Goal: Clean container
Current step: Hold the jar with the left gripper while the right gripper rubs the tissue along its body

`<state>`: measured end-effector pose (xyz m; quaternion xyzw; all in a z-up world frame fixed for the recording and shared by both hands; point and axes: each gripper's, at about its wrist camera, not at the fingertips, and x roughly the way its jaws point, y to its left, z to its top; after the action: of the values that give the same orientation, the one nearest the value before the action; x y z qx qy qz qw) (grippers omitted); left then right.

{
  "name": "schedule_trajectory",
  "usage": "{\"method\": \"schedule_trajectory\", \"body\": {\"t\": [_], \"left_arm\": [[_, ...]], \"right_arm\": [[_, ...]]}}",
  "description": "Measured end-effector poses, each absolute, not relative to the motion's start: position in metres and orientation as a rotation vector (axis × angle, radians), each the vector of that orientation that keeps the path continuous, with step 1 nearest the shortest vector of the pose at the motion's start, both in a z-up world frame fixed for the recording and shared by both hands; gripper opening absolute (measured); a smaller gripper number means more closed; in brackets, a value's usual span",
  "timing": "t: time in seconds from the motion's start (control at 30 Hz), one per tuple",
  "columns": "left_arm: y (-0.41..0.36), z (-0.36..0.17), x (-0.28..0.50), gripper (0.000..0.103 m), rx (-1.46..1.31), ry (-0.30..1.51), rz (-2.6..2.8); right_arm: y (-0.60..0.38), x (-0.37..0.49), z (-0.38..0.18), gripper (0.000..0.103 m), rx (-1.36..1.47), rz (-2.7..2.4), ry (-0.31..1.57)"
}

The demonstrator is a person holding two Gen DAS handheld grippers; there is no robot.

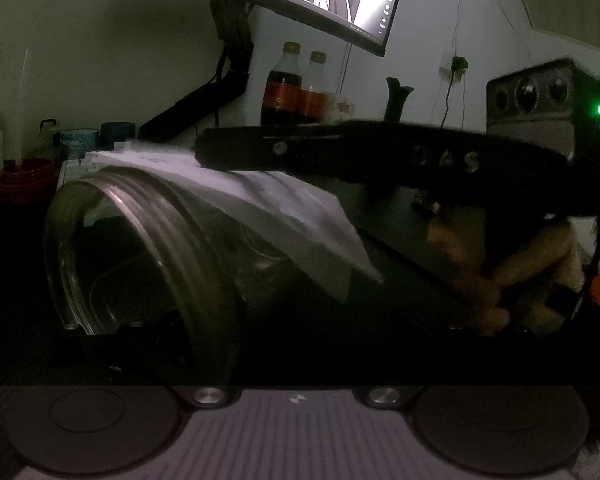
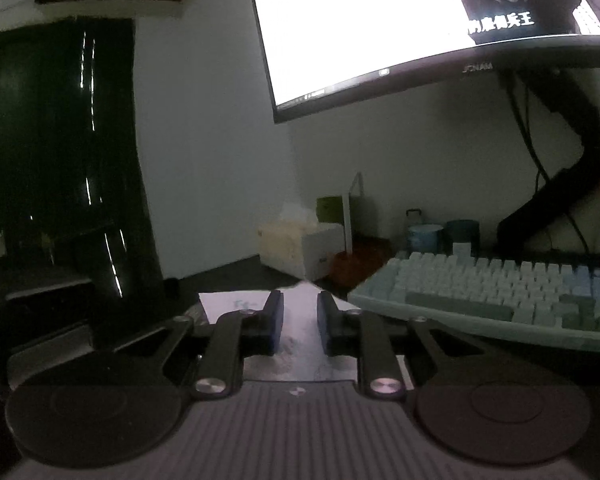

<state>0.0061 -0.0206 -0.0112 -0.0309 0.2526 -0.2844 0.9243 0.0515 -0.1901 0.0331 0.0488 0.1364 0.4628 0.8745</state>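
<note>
Your left gripper's fingers are lost in the dark low in its view, so I cannot tell whether they are clenched or released, though the clear glass jar with a threaded rim is lying on its side right in front of that camera, mouth turned to the left. A crumpled white paper tissue is draping over the jar's upper side. Your right gripper is reaching across above it, and its blue-padded fingers are pinching that white tissue between them. Your right hand is wrapping its handle. Farther back, a pale mint-green keyboard is sitting on the dark desk, with two brown-capped drink bottles standing under the glowing curved monitor.
</note>
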Motion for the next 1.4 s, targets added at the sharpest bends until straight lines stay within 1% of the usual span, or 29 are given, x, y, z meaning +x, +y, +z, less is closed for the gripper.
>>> {"method": "schedule_trajectory", "body": {"t": [0.1,0.17,0.27,0.43,0.47,0.53,0.63,0.77,0.87,1.03,1.23,1.4], "left_arm": [[-0.020,-0.011,0.005,0.103,-0.061,0.518,-0.583],[-0.021,-0.011,0.005,0.103,-0.056,0.517,-0.582],[-0.021,-0.010,0.004,0.103,-0.049,0.517,-0.585],[-0.028,-0.012,-0.001,0.103,0.018,0.508,-0.619],[-0.030,-0.013,-0.004,0.103,0.039,0.502,-0.618],[-0.034,-0.014,-0.007,0.103,0.066,0.492,-0.610],[-0.037,-0.015,-0.010,0.103,0.087,0.487,-0.606],[-0.033,-0.012,-0.004,0.103,0.003,0.509,-0.621],[-0.032,-0.011,-0.003,0.103,-0.025,0.522,-0.630],[-0.039,-0.014,-0.009,0.103,0.027,0.515,-0.641],[-0.041,-0.012,-0.009,0.103,0.020,0.532,-0.626],[-0.054,-0.005,-0.013,0.103,0.088,0.593,-0.554]], "right_arm": [[-0.191,0.055,0.035,0.022,0.071,0.899,0.295],[-0.190,0.057,0.035,0.026,0.069,0.850,0.303],[-0.185,0.054,0.034,0.025,0.075,0.847,0.303],[-0.171,0.035,0.038,0.025,0.007,0.926,0.260],[-0.174,0.037,0.038,0.030,0.019,0.934,0.268],[-0.185,0.047,0.036,0.035,0.060,0.916,0.303],[-0.203,0.067,0.030,0.038,0.118,0.775,0.360],[-0.205,0.062,0.028,0.038,0.155,0.775,0.362],[-0.191,0.039,0.035,0.037,0.080,0.847,0.304],[-0.183,0.026,0.039,0.036,0.049,0.910,0.280],[-0.205,0.047,0.034,0.038,0.118,0.788,0.334],[-0.196,0.023,0.039,0.038,0.074,0.848,0.294]]}}
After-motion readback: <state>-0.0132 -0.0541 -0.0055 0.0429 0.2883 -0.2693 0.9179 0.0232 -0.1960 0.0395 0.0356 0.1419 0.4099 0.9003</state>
